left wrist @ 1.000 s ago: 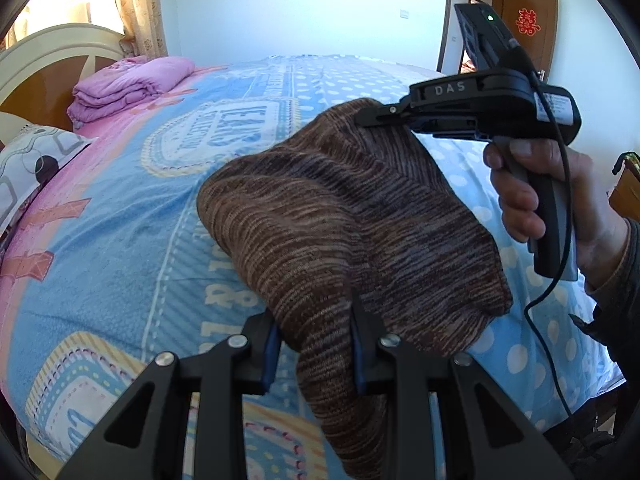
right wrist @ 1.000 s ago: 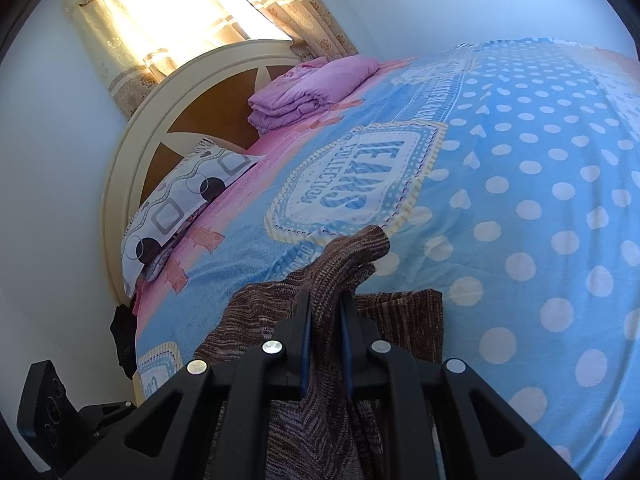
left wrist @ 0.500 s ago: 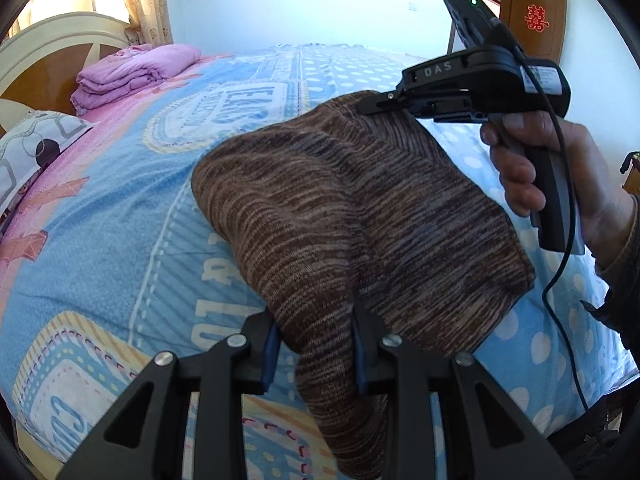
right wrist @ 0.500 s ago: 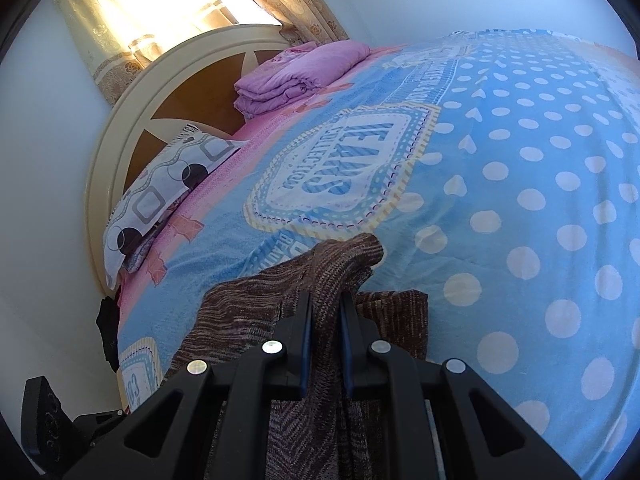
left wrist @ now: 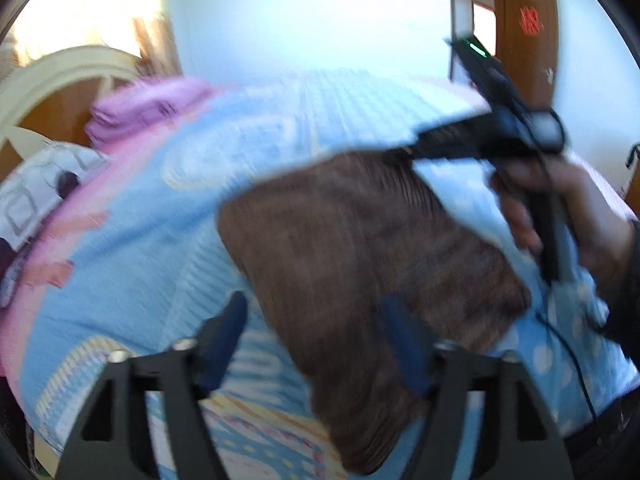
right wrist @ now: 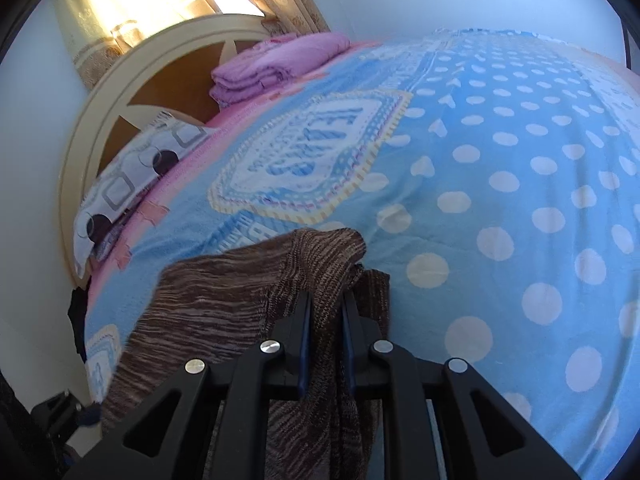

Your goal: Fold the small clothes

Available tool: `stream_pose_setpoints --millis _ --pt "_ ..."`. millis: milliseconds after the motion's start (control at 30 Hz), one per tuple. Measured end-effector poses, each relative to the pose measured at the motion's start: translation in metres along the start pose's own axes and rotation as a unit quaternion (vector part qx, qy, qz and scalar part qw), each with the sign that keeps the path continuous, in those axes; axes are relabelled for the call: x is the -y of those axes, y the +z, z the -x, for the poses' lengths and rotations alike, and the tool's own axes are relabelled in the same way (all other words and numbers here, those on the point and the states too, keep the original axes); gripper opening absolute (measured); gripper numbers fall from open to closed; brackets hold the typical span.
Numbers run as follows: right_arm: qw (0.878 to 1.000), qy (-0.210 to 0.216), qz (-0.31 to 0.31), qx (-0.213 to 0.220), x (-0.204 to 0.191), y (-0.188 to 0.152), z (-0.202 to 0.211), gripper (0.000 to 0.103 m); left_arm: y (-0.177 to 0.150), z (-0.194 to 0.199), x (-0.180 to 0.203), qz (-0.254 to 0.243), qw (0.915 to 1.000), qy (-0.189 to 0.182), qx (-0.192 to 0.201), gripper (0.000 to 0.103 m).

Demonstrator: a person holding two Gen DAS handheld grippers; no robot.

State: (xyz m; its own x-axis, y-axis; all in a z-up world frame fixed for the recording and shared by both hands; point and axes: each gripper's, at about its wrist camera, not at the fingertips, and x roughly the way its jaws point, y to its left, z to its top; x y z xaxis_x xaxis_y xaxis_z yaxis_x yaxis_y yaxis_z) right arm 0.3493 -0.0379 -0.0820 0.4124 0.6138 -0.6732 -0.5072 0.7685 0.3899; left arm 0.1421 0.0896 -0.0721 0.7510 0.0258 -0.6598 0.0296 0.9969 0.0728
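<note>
Item: 1 brown knit garment, lying on the blue dotted bedspread near its front edge.

Left gripper: jaws opening, pads clear of the knit between them.

Right gripper: jaws beginning to open, pads touching a bunched corner.

Progress: 1 fold apparently laid over; release under way. Further folds and smoothing likely remain.

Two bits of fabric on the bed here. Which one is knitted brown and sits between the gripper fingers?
The brown striped knit garment at the near edge of the bed. The folded pink fabric lies far off by the headboard, touched by neither gripper.
</note>
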Motion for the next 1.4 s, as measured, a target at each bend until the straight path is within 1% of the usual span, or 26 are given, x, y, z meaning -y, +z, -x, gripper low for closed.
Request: stream_pose_setpoints --millis 33,67,100,133,200,267,300,367,400,433,467,533,567,600,633,667,700,733,767,800,967,1100,1400 --pt "1.000 0.006 0.004 0.010 -0.005 -0.002 0.010 0.024 0.002 0.000 -0.002 0.000 0.9999 0.009 0.006 0.081" --pt "1.000 0.020 0.010 0.017 -0.011 -0.006 0.020 0.034 0.005 -0.005 -0.007 0.004 0.9997 0.022 0.006 0.081" --pt "0.999 0.030 0.018 0.021 -0.018 -0.010 0.028 0.037 0.005 -0.011 -0.010 0.008 0.9995 0.031 0.005 0.081" --pt "0.999 0.034 0.025 0.021 -0.024 -0.015 0.032 0.038 0.004 -0.019 -0.014 0.013 0.9989 0.044 0.003 0.081" --pt "0.997 0.059 0.043 -0.002 -0.038 -0.032 0.037 0.038 -0.001 -0.038 -0.018 0.020 0.9976 0.064 -0.019 0.081" --pt "0.995 0.077 0.052 -0.030 -0.046 -0.050 0.033 0.038 -0.012 -0.052 -0.020 0.019 0.9974 0.061 -0.033 0.082" --pt "0.995 0.069 0.056 -0.041 -0.047 -0.059 0.031 0.038 -0.016 -0.056 -0.019 0.021 0.9971 0.064 -0.036 0.082" --pt "0.997 0.018 0.052 -0.062 -0.037 -0.079 0.023 0.038 -0.021 -0.057 -0.024 0.045 0.9969 0.059 -0.028 0.083" --pt "0.997 0.013 0.044 -0.061 -0.029 -0.087 0.023 0.038 -0.022 -0.057 -0.025 0.053 0.9966 0.057 -0.028 0.085" --pt "0.998 0.027 0.036 -0.044 -0.024 -0.092 0.027 0.038 -0.022 -0.056 -0.028 0.059 0.9960 0.061 -0.027 0.091" --pt "0.998 0.033 0.025 -0.041 -0.021 -0.095 0.031 0.038 -0.022 -0.055 -0.030 0.064 0.9952 0.069 -0.027 0.093" --pt "0.999 0.037 0.015 -0.033 -0.021 -0.097 0.039 0.038 -0.021 -0.047 -0.036 0.072 0.9947 0.066 -0.032 0.093" --pt "0.999 0.030 0.014 -0.031 -0.024 -0.098 0.044 0.038 -0.022 -0.040 -0.035 0.076 0.9947 0.060 -0.035 0.093" --pt "1.000 0.014 0.018 -0.021 -0.028 -0.101 0.053 0.038 -0.022 -0.032 -0.037 0.079 0.9946 0.056 -0.038 0.093" --pt "1.000 0.001 0.021 -0.005 -0.032 -0.104 0.060 0.038 -0.022 -0.027 -0.038 0.079 0.9946 0.055 -0.037 0.093" --pt "0.999 -0.020 0.027 0.012 -0.039 -0.108 0.072 0.041 -0.023 -0.017 -0.036 0.080 0.9950 0.052 -0.029 0.093" --pt "0.999 -0.032 0.030 0.023 -0.042 -0.110 0.078 0.048 -0.023 -0.006 -0.036 0.079 0.9955 0.048 -0.019 0.096" --pt "0.998 -0.048 0.033 0.039 -0.048 -0.113 0.087 0.052 -0.022 0.003 -0.036 0.079 0.9957 0.047 -0.010 0.098" --pt "0.996 -0.057 0.037 0.056 -0.053 -0.117 0.098 0.058 -0.020 0.009 -0.037 0.079 0.9958 0.047 -0.001 0.099" --pt "0.995 -0.057 0.046 0.073 -0.061 -0.121 0.108 0.060 -0.018 0.017 -0.036 0.079 0.9958 0.047 0.009 0.099" --pt "0.989 -0.063 0.080 0.111 -0.085 -0.124 0.135 0.061 -0.007 0.035 -0.032 0.077 0.9959 0.035 0.033 0.099" --pt "0.986 -0.066 0.091 0.125 -0.094 -0.124 0.147 0.061 -0.005 0.041 -0.028 0.074 0.9960 0.031 0.039 0.099" --pt "0.986 -0.064 0.088 0.123 -0.097 -0.128 0.144 0.061 -0.007 0.040 -0.027 0.076 0.9961 0.030 0.035 0.099"
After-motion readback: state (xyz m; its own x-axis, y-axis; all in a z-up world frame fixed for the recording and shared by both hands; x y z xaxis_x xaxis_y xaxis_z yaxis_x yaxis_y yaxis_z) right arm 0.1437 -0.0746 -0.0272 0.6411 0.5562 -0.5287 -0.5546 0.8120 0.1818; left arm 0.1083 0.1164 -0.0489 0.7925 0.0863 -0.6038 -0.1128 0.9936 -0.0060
